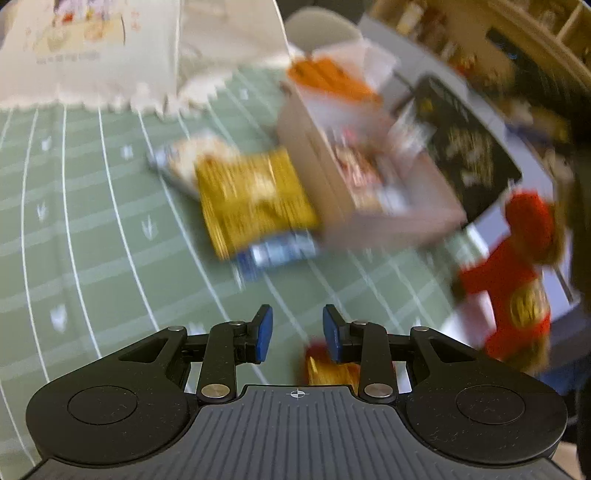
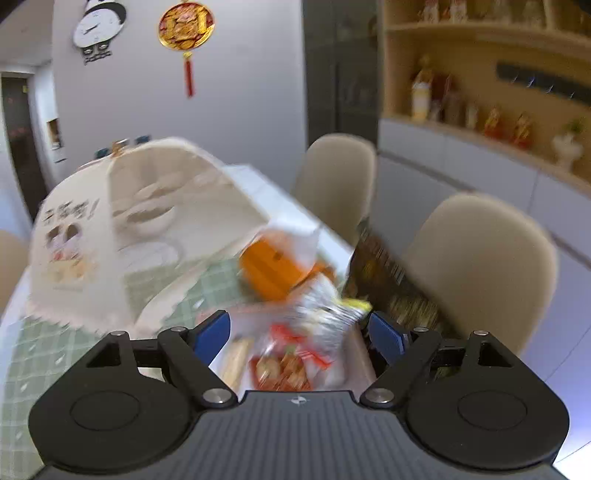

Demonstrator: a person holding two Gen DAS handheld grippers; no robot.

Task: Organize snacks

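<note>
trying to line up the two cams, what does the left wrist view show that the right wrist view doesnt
Only the left wrist view shows the yellow snack bag lying on the green tablecloth beside the box, and a red plush toy. Only the right wrist view shows the wall clock, the red hanging ornament and the wooden shelves. Both show the cardboard box holding the orange packet, and the white food cover.

A yellow snack packet [image 1: 255, 199] lies flat on the green tablecloth, overlapping a blue-and-white packet [image 1: 275, 254] and a pale one [image 1: 192, 158], just beside a cardboard box [image 1: 332, 177] holding an orange packet [image 1: 325, 77] and red-printed clear wrappers [image 2: 291, 354], a black bag [image 1: 465, 144] alongside.
</note>
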